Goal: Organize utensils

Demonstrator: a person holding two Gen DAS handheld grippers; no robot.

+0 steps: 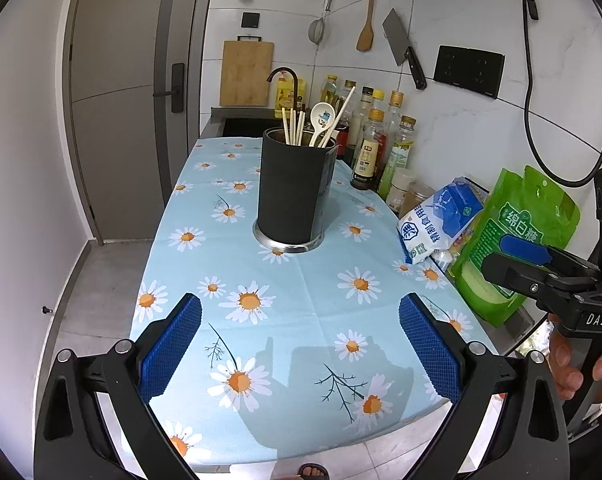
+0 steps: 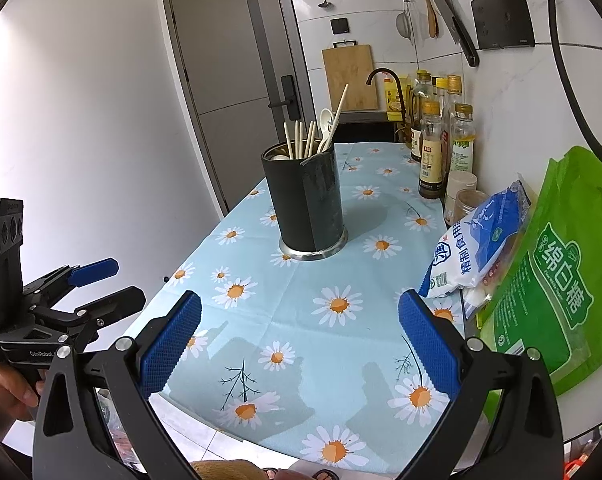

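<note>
A black cylindrical utensil holder (image 1: 295, 192) (image 2: 307, 200) on a steel base stands upright mid-table on the daisy tablecloth (image 1: 301, 292) (image 2: 301, 312). Several cream chopsticks (image 1: 295, 126) (image 2: 301, 138) and a white ceramic spoon (image 1: 321, 118) (image 2: 327, 124) stick out of it. My left gripper (image 1: 301, 344) hovers open over the near part of the table, nothing between its blue pads. My right gripper (image 2: 299, 344) is open too and empty, well short of the holder. Each gripper shows in the other's view: the right gripper (image 1: 541, 264) at the right edge, the left gripper (image 2: 85, 284) at the left edge.
Sauce and oil bottles (image 1: 375, 148) (image 2: 441, 144) line the right wall. A blue salt bag (image 1: 437, 220) (image 2: 481, 240) and a green sugar bag (image 1: 513, 240) (image 2: 553, 292) lie near right. A sink with dark faucet (image 1: 285, 80) and a cutting board (image 1: 245, 74) sit behind. A door (image 1: 117, 100) is left.
</note>
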